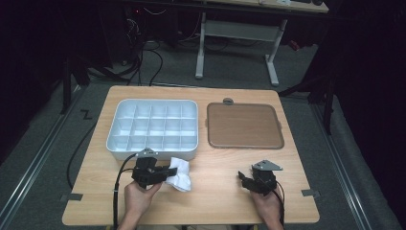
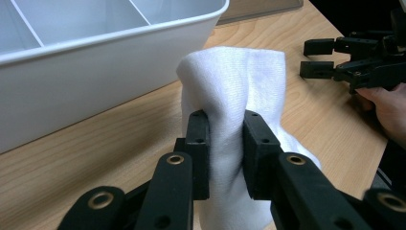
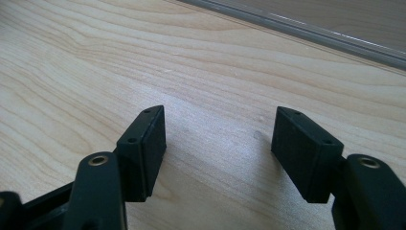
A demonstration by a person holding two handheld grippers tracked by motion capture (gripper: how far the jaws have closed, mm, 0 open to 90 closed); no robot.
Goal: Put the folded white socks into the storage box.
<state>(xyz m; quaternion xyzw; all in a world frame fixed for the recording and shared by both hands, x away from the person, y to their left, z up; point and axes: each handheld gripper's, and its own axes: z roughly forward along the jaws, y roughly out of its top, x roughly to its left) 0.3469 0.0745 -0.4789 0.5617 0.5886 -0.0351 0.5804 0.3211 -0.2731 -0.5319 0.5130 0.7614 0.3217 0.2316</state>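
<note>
High view, table: a wooden table (image 1: 215, 191) carries everything; its near edge is cut off at the bottom of the frame, along with both forearms.
White cloth: a crumpled white cloth (image 1: 179, 173) lies near the near edge, left of middle, just in front of the tray's near right corner; whether it touches the tray cannot be told from above.
Left gripper: the left gripper (image 1: 160, 173) is pinching the white cloth (image 2: 234, 91); in the left gripper view (image 2: 225, 143) the two black pads press a fold of the fabric between them, and the part of the cloth under the jaws is hidden.
Cloth shape: what kind of cloth it is stays unclear; the lower end runs off the bottom of the left gripper view.
Right gripper: the right gripper (image 1: 246, 179) sits toward the near right corner of the table, jaws spread wide with nothing between them; the right gripper view (image 3: 218, 143) shows bare wood in the gap.
Right gripper from the left gripper view: it appears far right (image 2: 318, 57), partly cut by the frame edge, with part of a hand (image 2: 385, 108) behind it.
Compartment tray: a white compartment tray (image 1: 152, 151) stands toward the far left; its cells look empty from above, and in the left gripper view its wall (image 2: 95, 91) blocks the inside.
Brown lid: a flat brown lid (image 1: 244, 125) lies toward the far right, well apart from the cloth; a clear edge (image 3: 306, 33) crosses the top of the right gripper view, too blurred to identify.
Surroundings: the floor and desk legs beyond the far edge are dark and hard to make out.
</note>
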